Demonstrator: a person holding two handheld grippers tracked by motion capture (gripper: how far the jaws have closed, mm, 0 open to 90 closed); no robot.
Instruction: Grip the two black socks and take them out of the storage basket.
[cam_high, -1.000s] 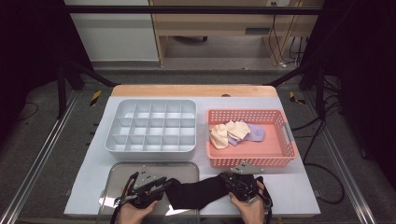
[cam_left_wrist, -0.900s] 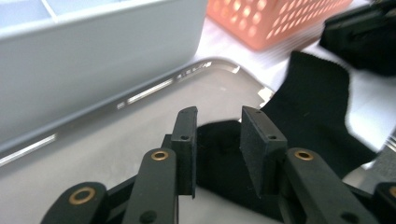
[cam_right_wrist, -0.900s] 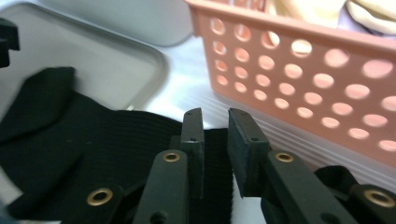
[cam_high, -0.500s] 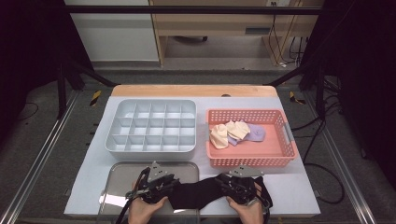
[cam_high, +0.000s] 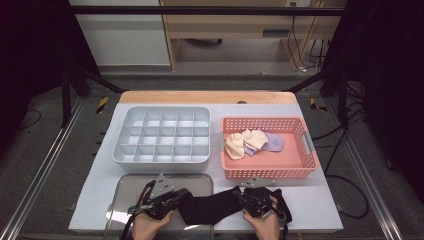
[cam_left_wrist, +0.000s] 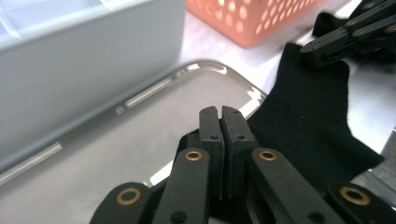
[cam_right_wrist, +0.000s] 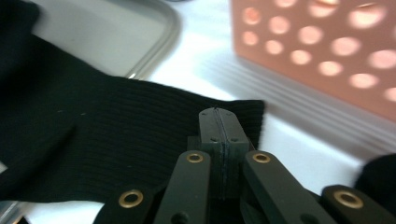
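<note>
So right at the desk's near edge you've got your left tongs (cam_high: 176, 200) and right tongs (cam_high: 248, 200) each pinching an end of the black sock (cam_high: 212, 206); both have just been closing and are now clamped tight on the fabric. The sock's stretched flat between them, its left end lying over the right rim of the metal tray (cam_high: 130, 181). Further back there's the grey divided organizer (cam_high: 161, 159) on the left, and the pink basket (cam_high: 272, 173) on the right with pale socks (cam_high: 247, 142) in it.
</note>
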